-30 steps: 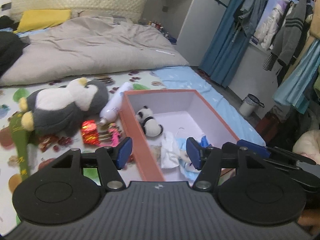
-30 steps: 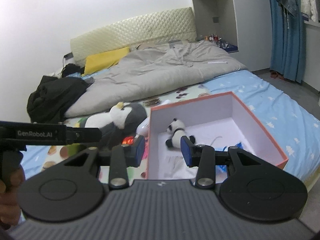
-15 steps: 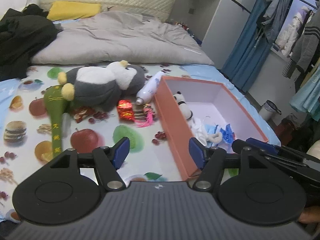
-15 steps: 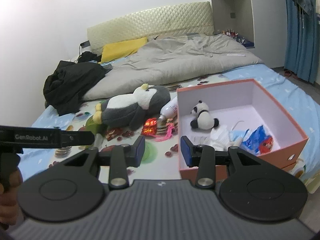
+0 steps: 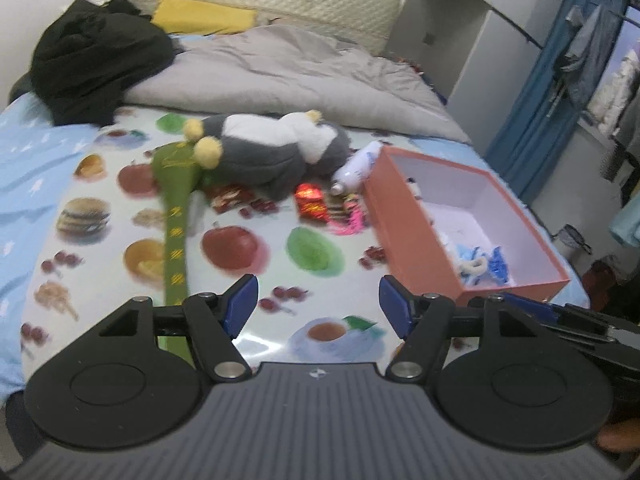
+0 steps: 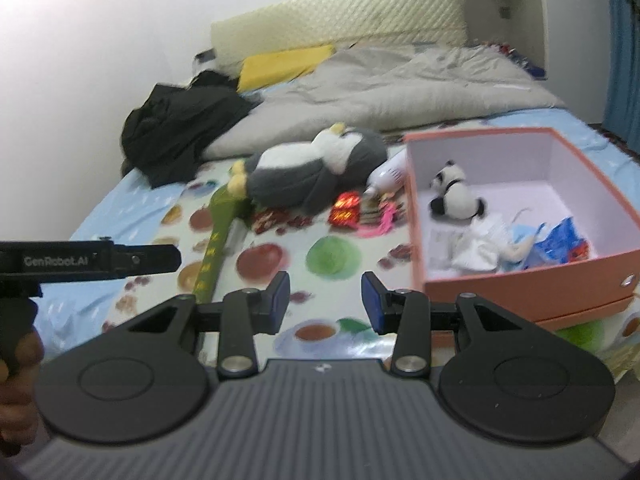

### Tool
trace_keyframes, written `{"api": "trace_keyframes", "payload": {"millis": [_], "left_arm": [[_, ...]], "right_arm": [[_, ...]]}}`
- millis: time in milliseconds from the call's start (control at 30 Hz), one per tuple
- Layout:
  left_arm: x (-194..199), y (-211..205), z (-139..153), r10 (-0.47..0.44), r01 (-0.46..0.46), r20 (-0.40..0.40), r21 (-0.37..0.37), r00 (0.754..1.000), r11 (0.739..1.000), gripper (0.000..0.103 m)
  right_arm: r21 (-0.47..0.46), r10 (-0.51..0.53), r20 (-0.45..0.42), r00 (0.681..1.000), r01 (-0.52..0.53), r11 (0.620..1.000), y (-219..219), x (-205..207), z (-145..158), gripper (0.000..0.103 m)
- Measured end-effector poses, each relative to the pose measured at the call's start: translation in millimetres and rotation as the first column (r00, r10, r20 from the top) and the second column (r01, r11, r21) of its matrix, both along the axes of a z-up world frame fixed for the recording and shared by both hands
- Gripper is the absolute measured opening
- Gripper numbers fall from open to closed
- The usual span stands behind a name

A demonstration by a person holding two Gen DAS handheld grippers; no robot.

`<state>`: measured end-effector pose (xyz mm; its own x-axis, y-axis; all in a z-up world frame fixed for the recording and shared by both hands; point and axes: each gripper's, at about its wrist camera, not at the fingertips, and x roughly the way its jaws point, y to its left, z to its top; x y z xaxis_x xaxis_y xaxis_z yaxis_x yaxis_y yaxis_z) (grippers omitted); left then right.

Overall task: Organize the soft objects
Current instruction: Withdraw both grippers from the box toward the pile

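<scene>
A grey and white penguin plush (image 5: 272, 152) (image 6: 316, 172) lies on the fruit-print mat (image 5: 240, 248), left of an orange box (image 5: 404, 208) (image 6: 520, 280). Inside the box sit a small panda plush (image 6: 456, 196), white cloth (image 6: 480, 248) and blue wrappers (image 6: 560, 240). A long green plush (image 5: 176, 216) (image 6: 216, 240) lies beside the penguin. My left gripper (image 5: 318, 308) hovers open over the mat's near part, nothing between its fingers. My right gripper (image 6: 325, 302) is over the mat near the box's front corner, jaws opening and empty.
A white bottle (image 5: 356, 168), a red packet (image 5: 310, 202) and pink trinkets (image 5: 352, 220) lie between penguin and box. Behind are a grey duvet (image 5: 288, 76), a black garment (image 5: 96, 60) and a yellow pillow (image 5: 200, 16). Clothes hang at right (image 5: 600, 80).
Both views have swung left and pulled back from the box, now showing more of the mat and the penguin. Both grippers' jaws stand wider than before.
</scene>
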<state>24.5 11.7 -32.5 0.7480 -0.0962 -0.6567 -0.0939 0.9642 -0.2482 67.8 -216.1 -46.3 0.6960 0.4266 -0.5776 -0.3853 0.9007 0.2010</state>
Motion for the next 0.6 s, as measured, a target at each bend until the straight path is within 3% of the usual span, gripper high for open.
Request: {"api": "trace_keyframes", "payload": {"millis": [67, 367, 600], "left_arm": [[-4, 5, -9, 0.013, -0.013, 0.001, 0.010, 1.000, 1.000, 0.072], [10, 28, -53, 0.086, -0.082, -0.059, 0.060, 0.995, 0.995, 0.072], [53, 43, -79, 0.111, -0.102, -0.064, 0.123, 0.992, 0.987, 0.072]], "right_arm": [[0.000, 0.014, -0.004, 1.000, -0.014, 1.000, 4, -1, -6, 0.066], [-0.025, 0.051, -0.048, 0.998, -0.052, 0.998, 22, 12, -30, 0.066], [-0.045, 0.072, -0.058, 0.996, -0.074, 0.996, 42, 46, -44, 0.066]]}}
